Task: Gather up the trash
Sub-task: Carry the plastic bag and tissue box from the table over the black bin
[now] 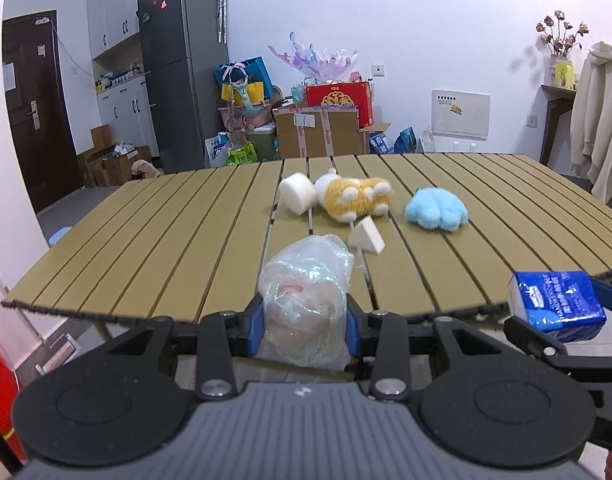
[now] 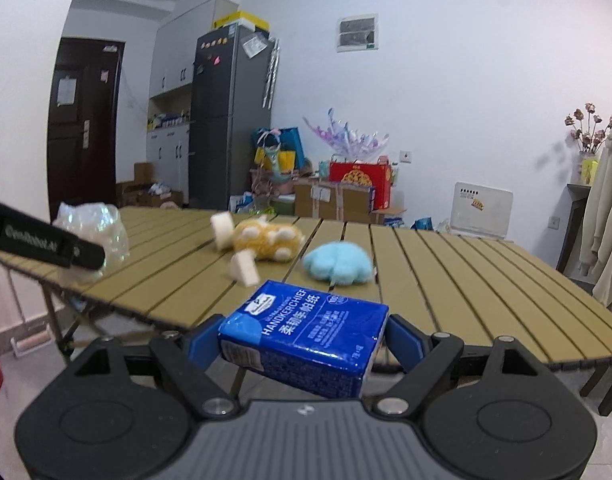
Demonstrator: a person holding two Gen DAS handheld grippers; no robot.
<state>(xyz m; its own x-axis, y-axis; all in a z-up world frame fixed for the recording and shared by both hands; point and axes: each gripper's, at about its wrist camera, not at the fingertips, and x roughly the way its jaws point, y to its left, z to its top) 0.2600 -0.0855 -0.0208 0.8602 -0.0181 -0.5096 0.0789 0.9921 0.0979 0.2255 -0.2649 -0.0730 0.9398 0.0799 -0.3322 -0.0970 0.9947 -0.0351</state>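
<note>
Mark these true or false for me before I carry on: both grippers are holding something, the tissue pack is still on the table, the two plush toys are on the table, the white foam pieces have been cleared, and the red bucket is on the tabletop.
1. Both grippers hold something. True: the left gripper is shut on the crumpled plastic bag, the right gripper on the blue tissue pack.
2. The tissue pack lies on the table. False: it is held off the table, in front of its near edge.
3. The yellow plush and blue plush paw are on the table. True.
4. The white foam pieces are gone. False: the foam cylinder and foam wedge remain beside the yellow plush.
5. The red bucket sits on the tabletop. False: it is low at the left, below table level.
</note>
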